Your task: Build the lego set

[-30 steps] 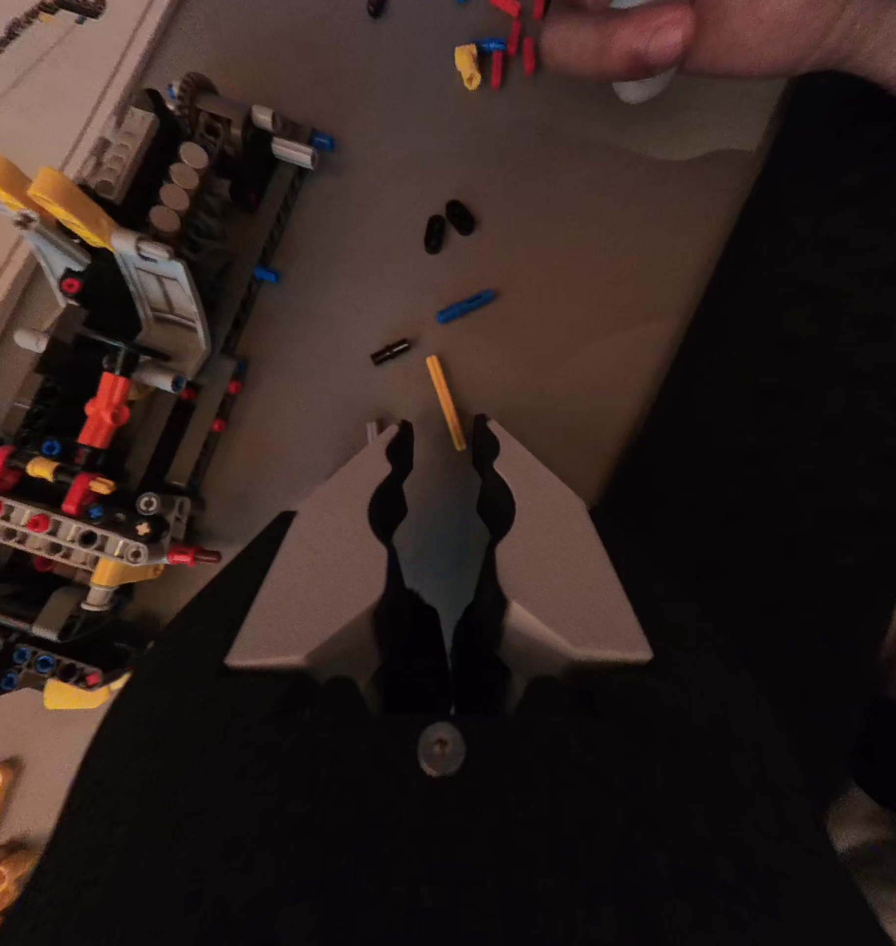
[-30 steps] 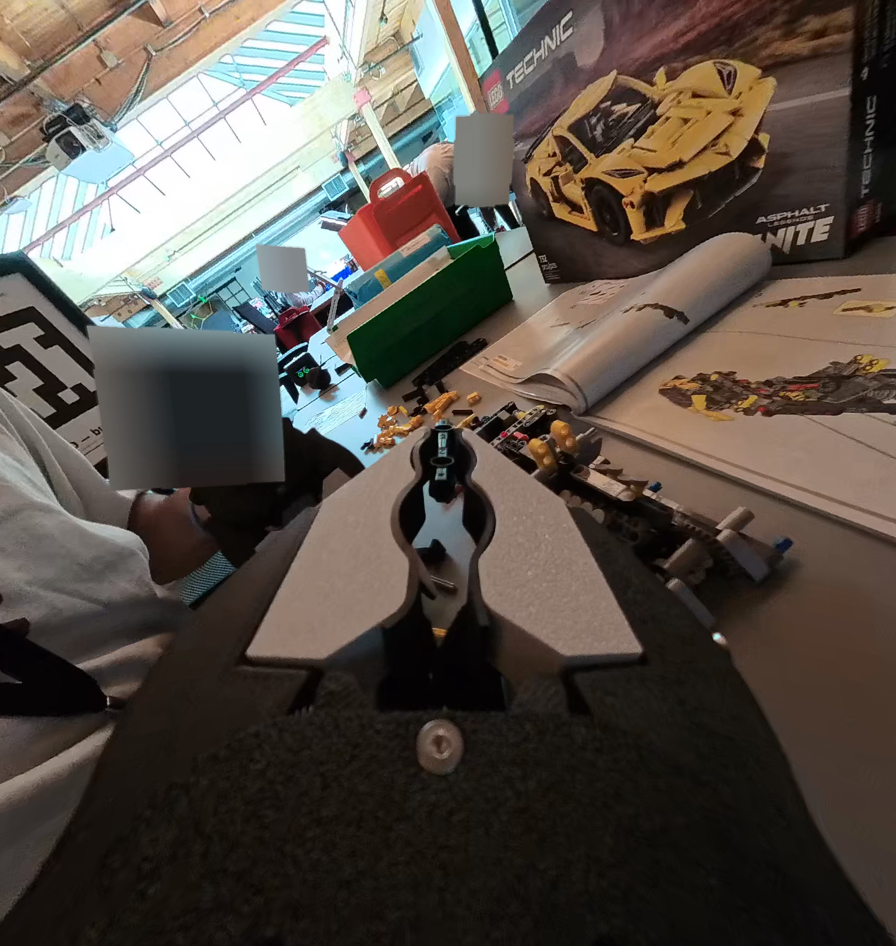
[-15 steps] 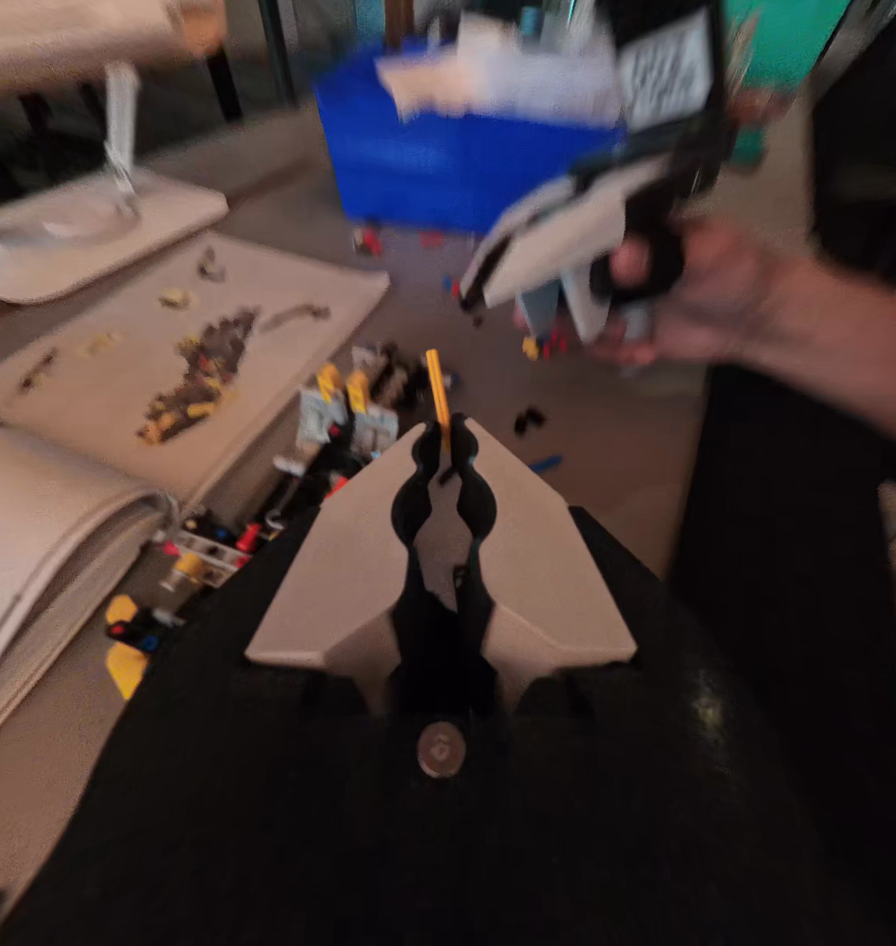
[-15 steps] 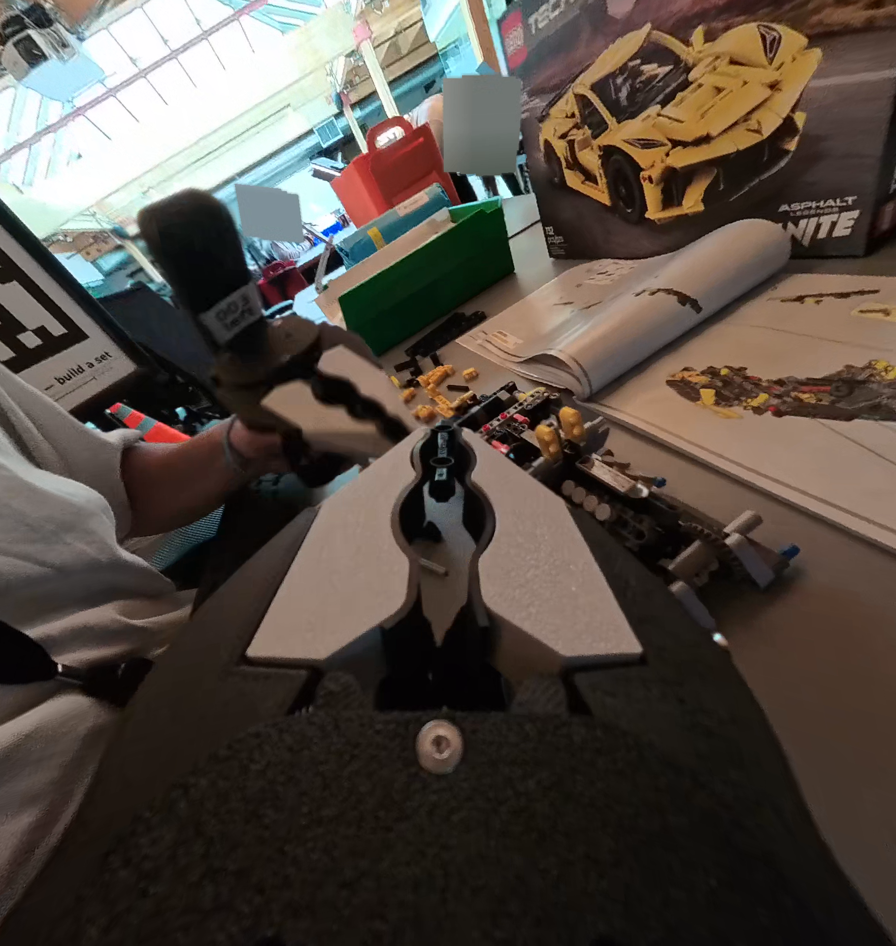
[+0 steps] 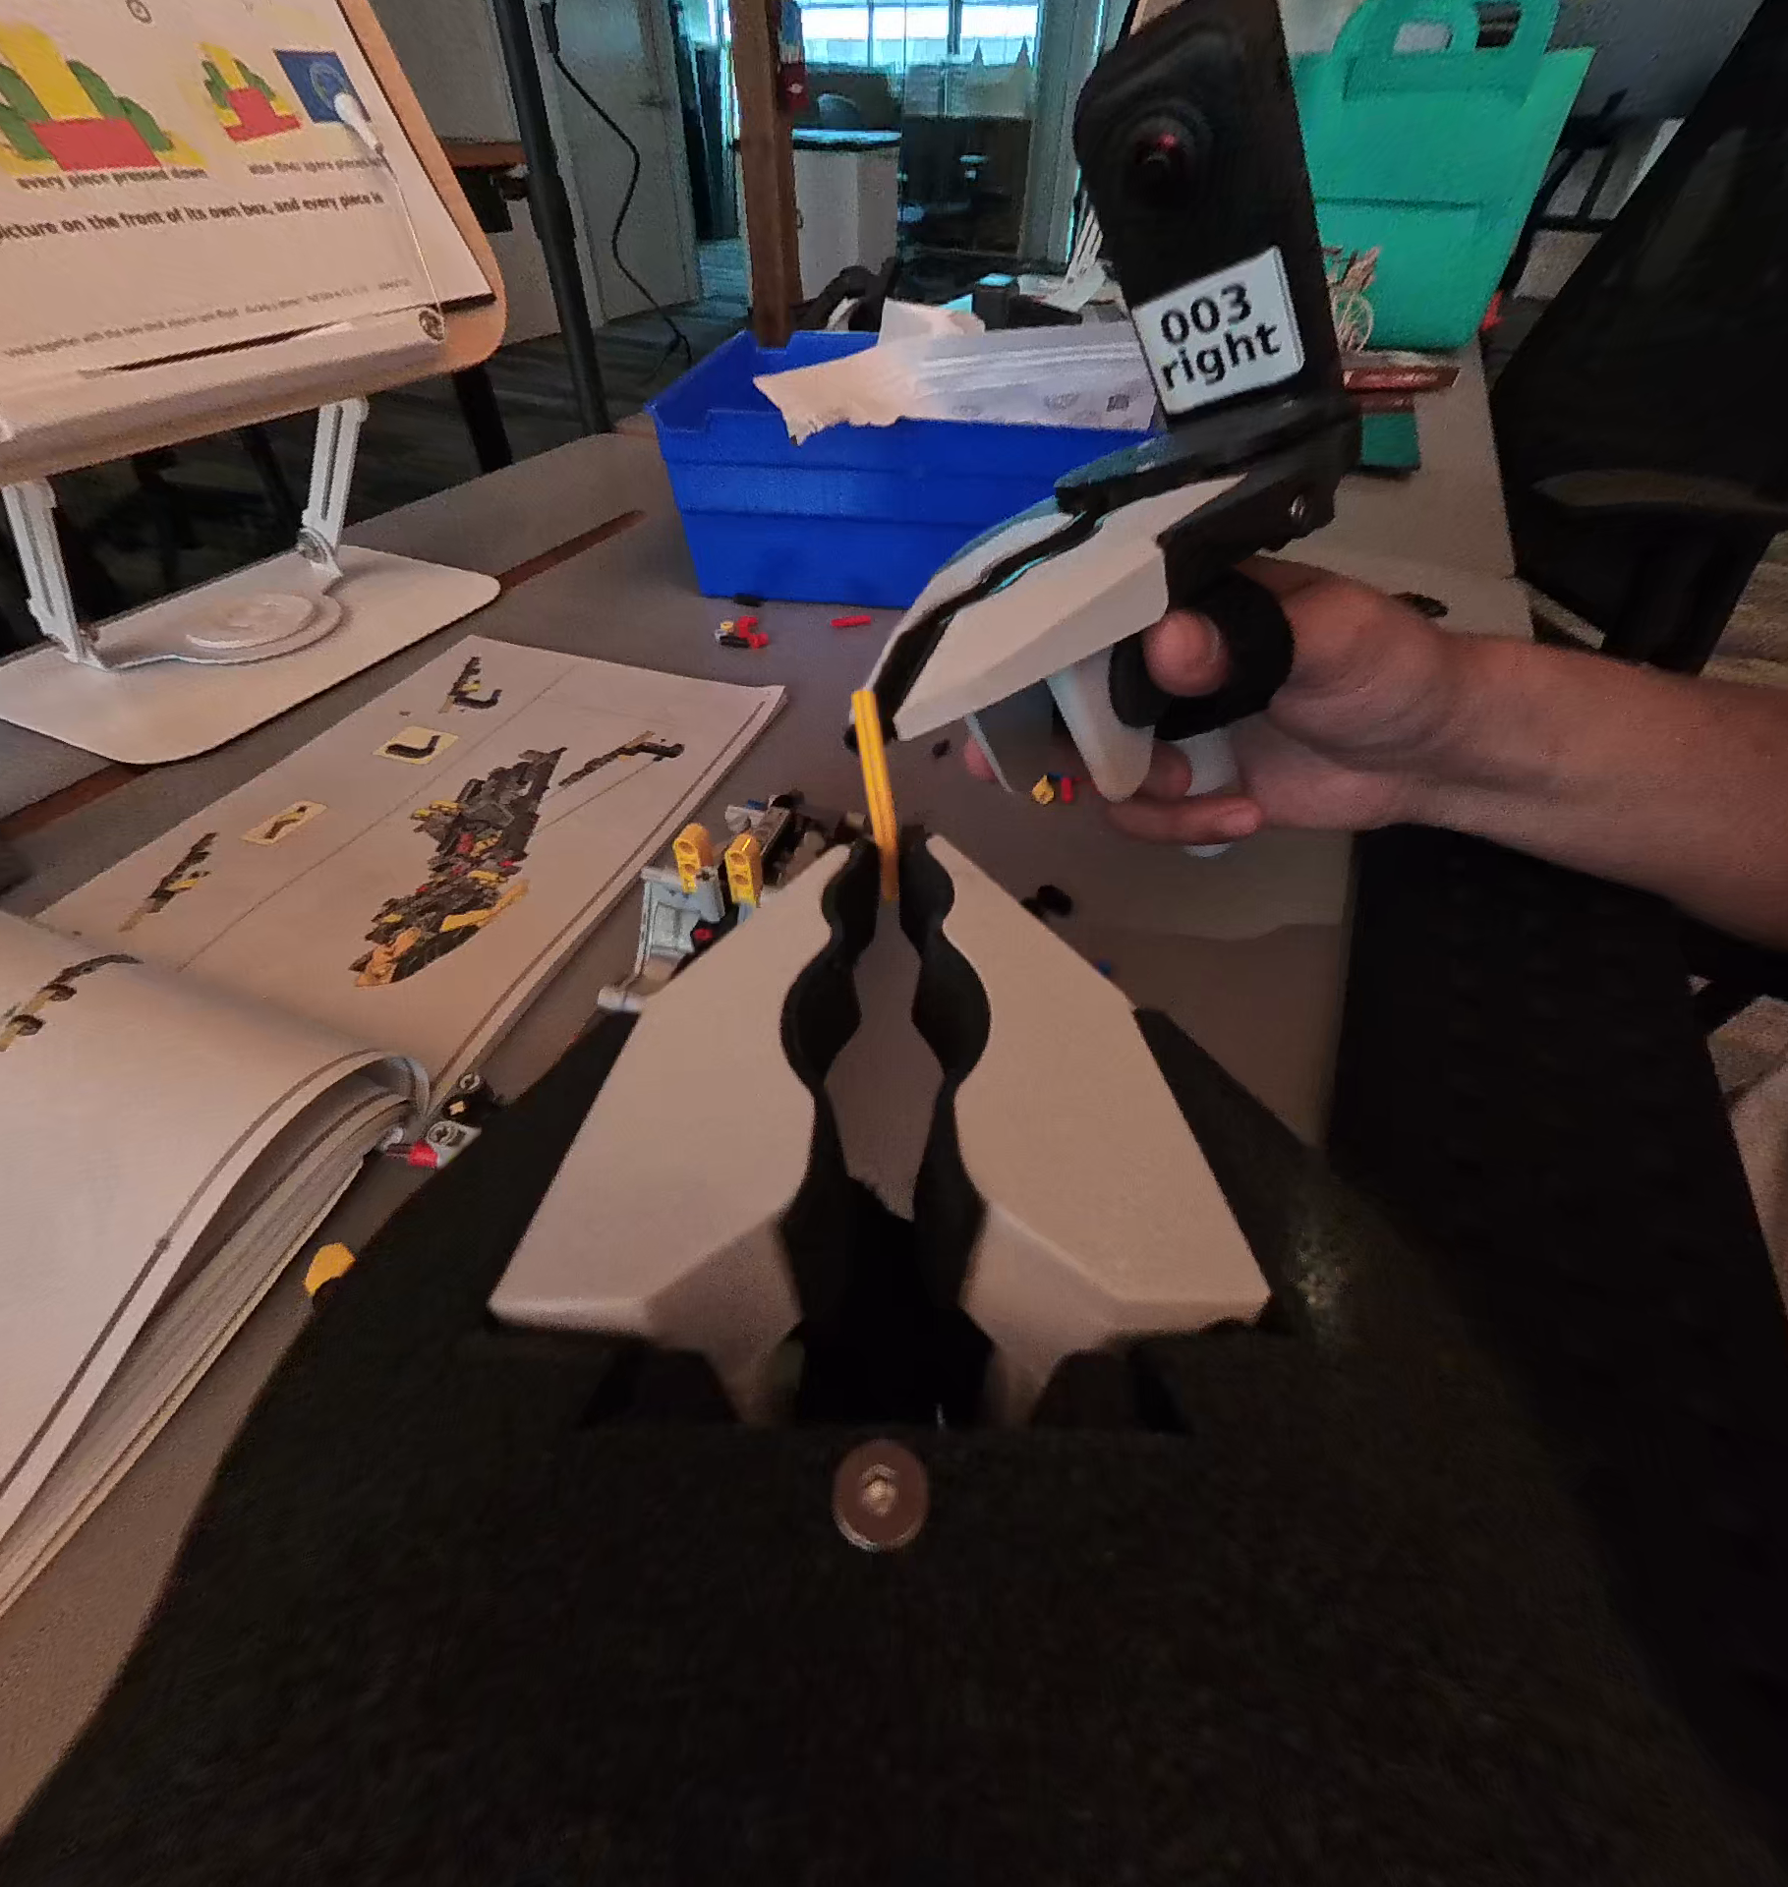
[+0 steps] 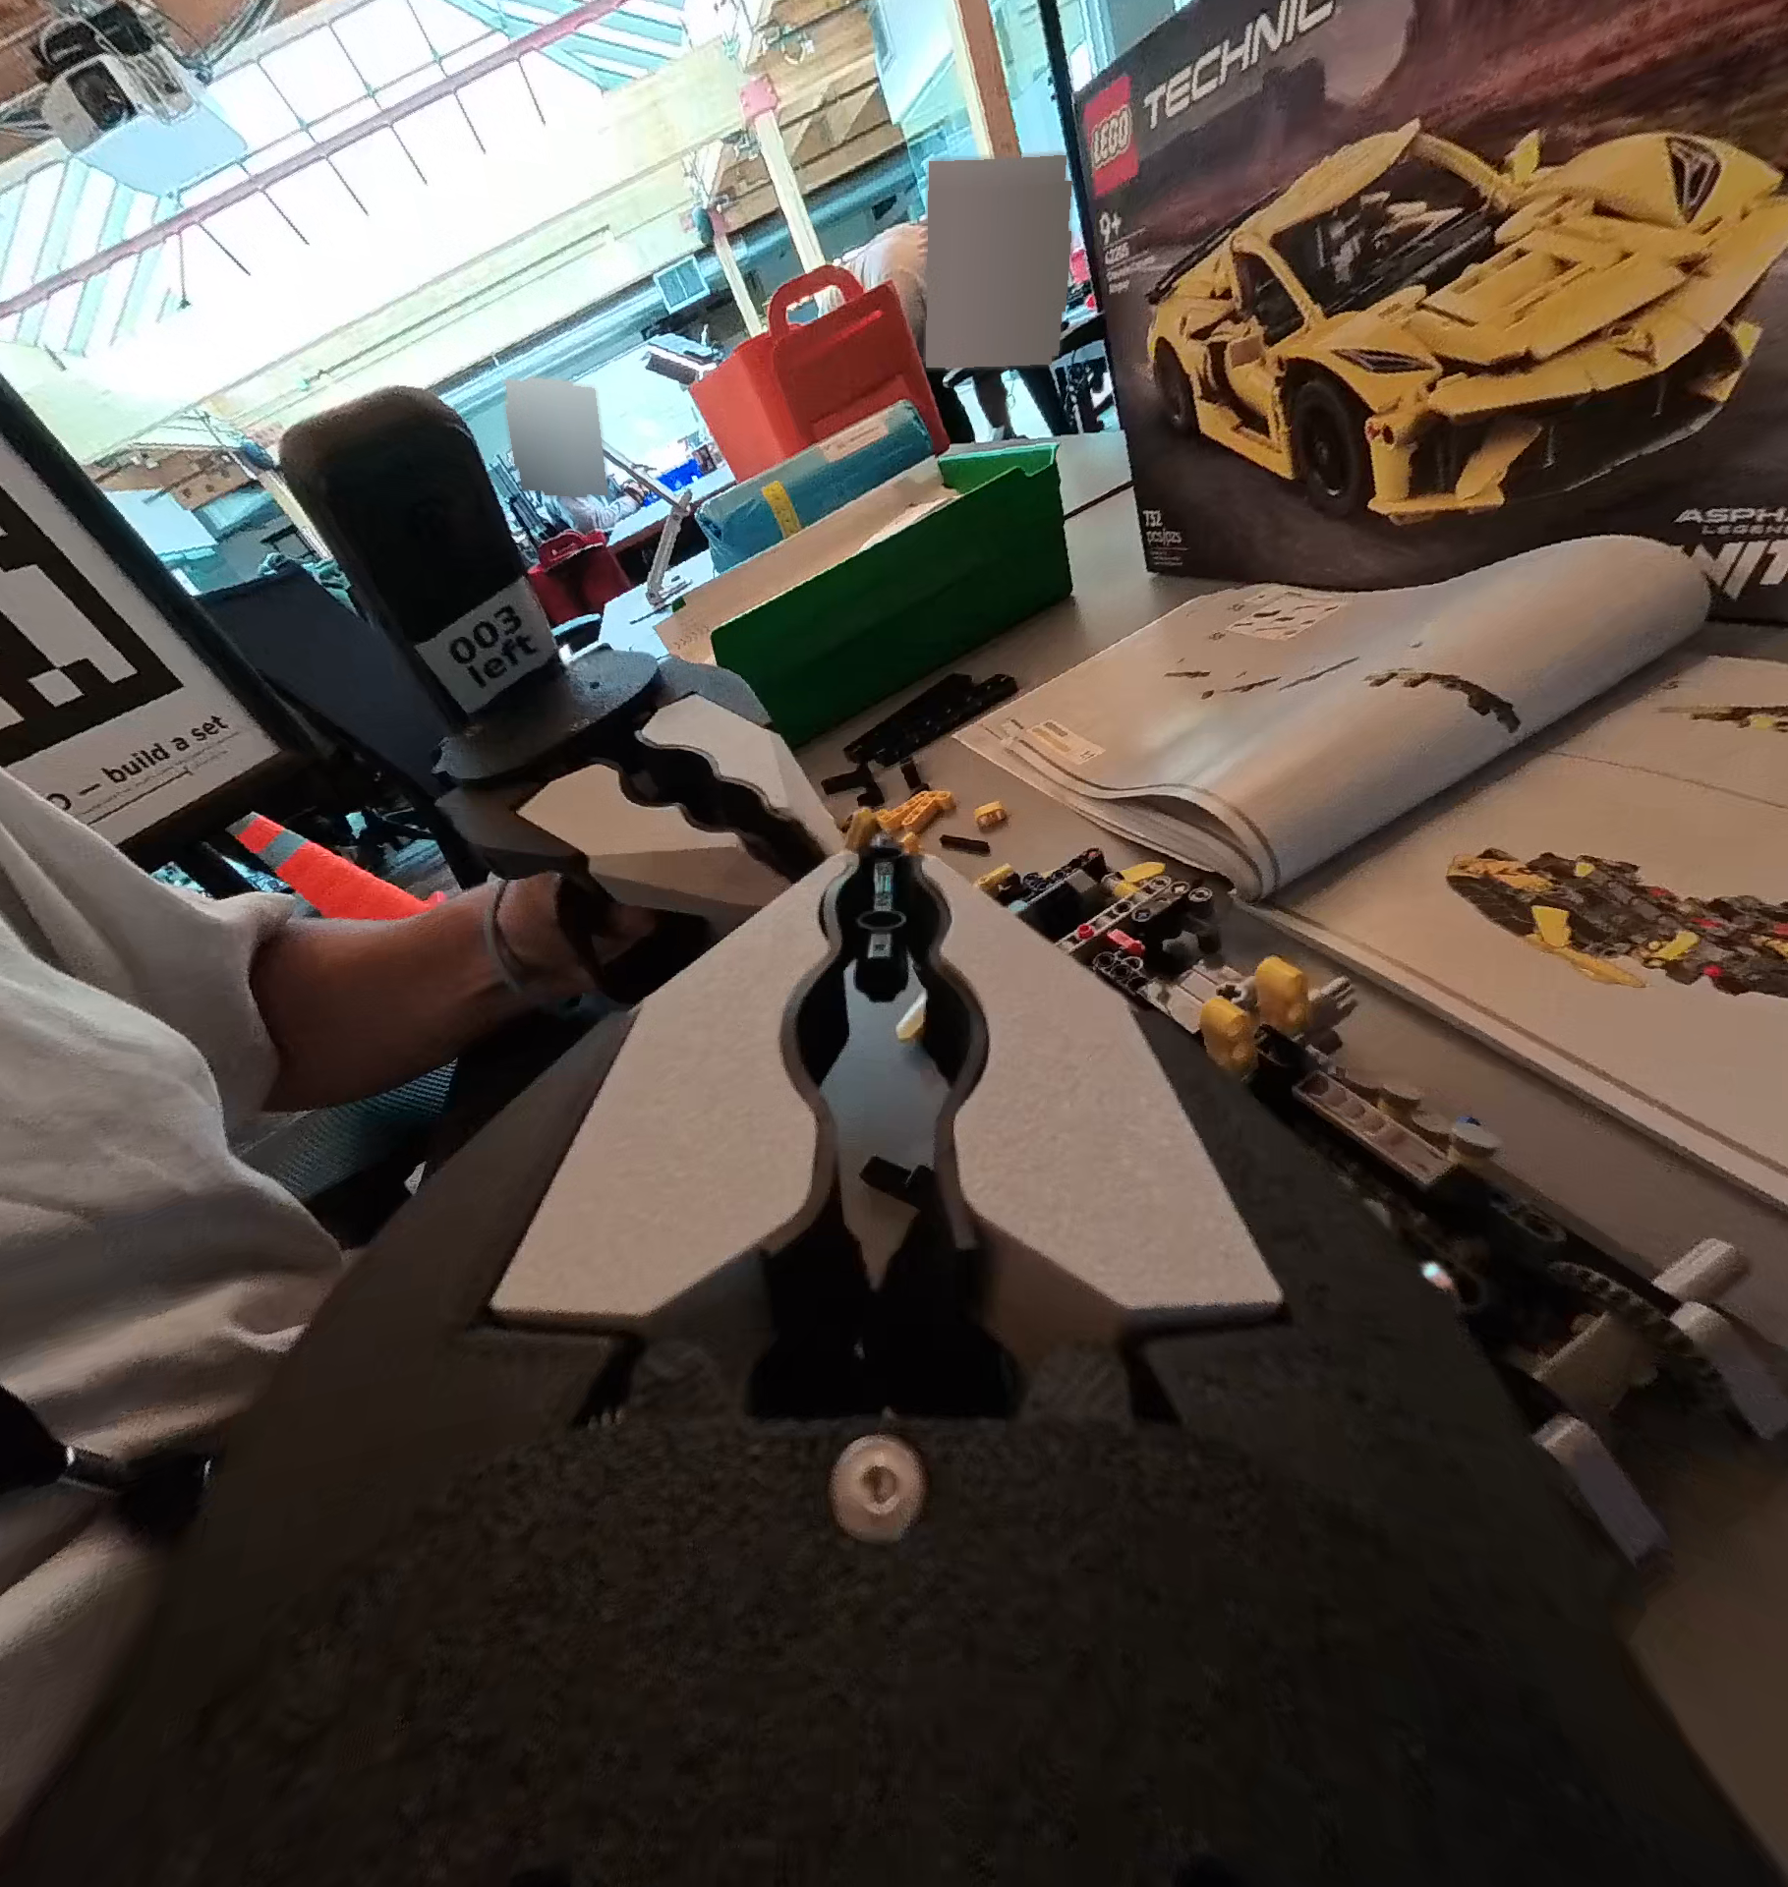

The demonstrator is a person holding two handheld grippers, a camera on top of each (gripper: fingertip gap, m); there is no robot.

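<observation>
My left gripper (image 5: 884, 868) is shut on a thin yellow axle (image 5: 874, 776) and holds it upright above the table. My right gripper (image 6: 881, 868) is shut on a small black piece (image 6: 879, 904) at its tips. In the left wrist view the right gripper (image 5: 869, 705) comes in from the right, its tips at the axle's top end. In the right wrist view the left gripper (image 6: 818, 837) comes in from the left, tip to tip with mine. The part-built car chassis (image 6: 1175, 950) lies on the table below and also shows in the left wrist view (image 5: 726, 878).
An open instruction book (image 5: 461, 817) lies beside the chassis, with the set's box (image 6: 1482, 306) behind it. A blue bin (image 5: 869, 511) and a green bin (image 6: 900, 602) stand at the back. Loose yellow and black pieces (image 6: 920, 807) are scattered nearby. A sheet on a white stand (image 5: 205, 255) is at the left. Both grippers' tips are close together, under 4 cm apart.
My left gripper shut on the yellow axle that lay on the table, lifted it and tipped up toward the right gripper. The right gripper kept hold of its black piece.
</observation>
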